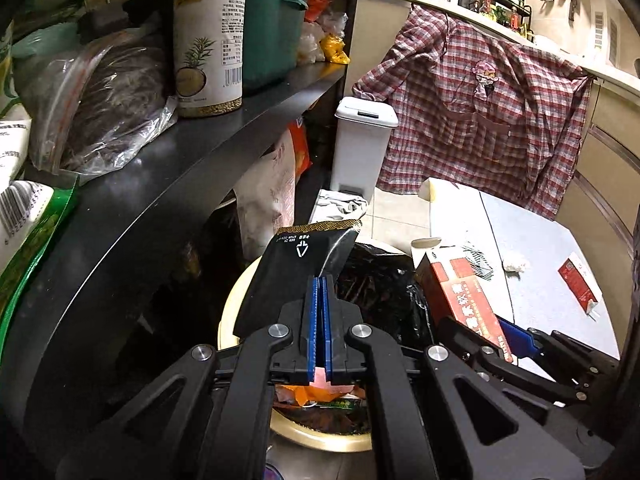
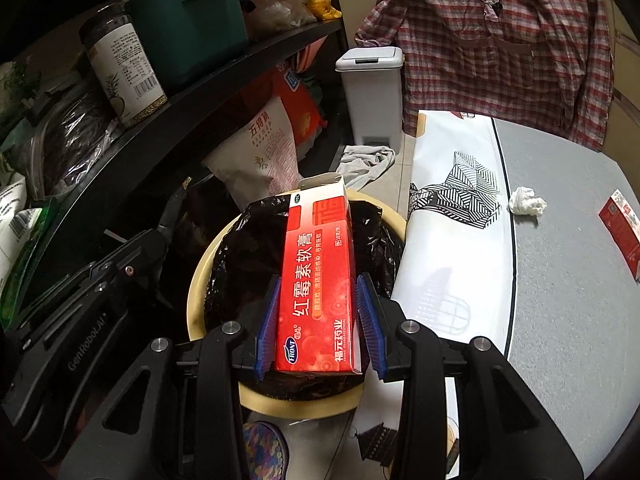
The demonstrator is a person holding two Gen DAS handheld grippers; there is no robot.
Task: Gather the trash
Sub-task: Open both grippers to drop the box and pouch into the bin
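Observation:
My left gripper (image 1: 321,280) is shut on a black foil packet (image 1: 296,268) with a gold top edge, held over the cream bin (image 1: 230,312) lined with a black bag (image 1: 380,284). My right gripper (image 2: 318,284) is shut on a red medicine box (image 2: 320,276), its open white flap pointing away, above the same cream bin (image 2: 198,280) and black bag (image 2: 248,248). The red box (image 1: 464,296) and the right gripper's blue pad also show at the right of the left wrist view. A crumpled white tissue (image 2: 527,201) and a small red carton (image 2: 624,228) lie on the grey table (image 2: 560,280).
A black shelf (image 1: 168,176) loaded with a jar (image 1: 209,40), a green tub (image 1: 272,28) and bags stands to the left. A white pedal bin (image 2: 374,92) and a grey rag (image 2: 368,164) sit on the floor behind. A plaid shirt (image 2: 492,40) hangs beyond the table.

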